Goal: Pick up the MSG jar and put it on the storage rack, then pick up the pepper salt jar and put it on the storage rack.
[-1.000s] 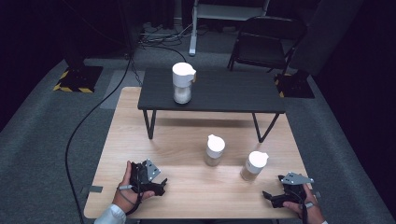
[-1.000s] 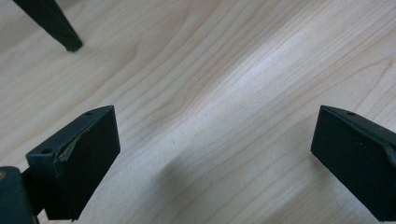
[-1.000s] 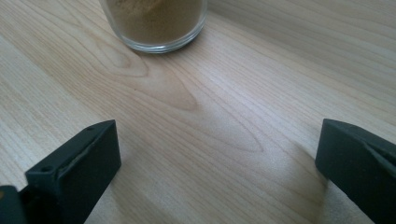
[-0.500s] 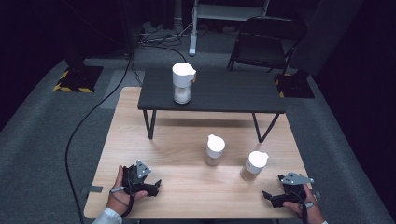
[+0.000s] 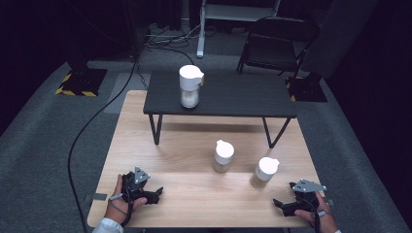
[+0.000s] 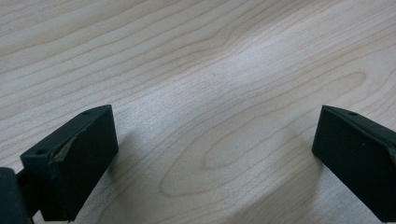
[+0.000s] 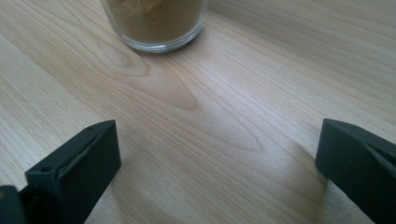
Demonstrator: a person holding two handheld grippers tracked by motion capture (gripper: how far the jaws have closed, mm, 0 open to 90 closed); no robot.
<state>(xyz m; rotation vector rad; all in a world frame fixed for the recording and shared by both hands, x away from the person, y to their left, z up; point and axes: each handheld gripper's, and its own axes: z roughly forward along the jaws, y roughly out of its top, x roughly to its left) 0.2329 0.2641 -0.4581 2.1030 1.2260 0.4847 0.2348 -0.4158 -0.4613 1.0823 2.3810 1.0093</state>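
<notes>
Two hand-held tools rest low on a pale wooden surface (image 5: 160, 145), both with jaws spread wide and empty. The right tool (image 5: 284, 206) points at the nearest jar (image 5: 265, 172), a white-lidded glass holding tan powder, just ahead of it. The left tool (image 5: 148, 194) faces bare wood. This looks like the start of a reach: next, the right tool must advance and straddle that jar. Three jars in all: two on the wood, one on a small black table (image 5: 243, 97) behind.
</notes>
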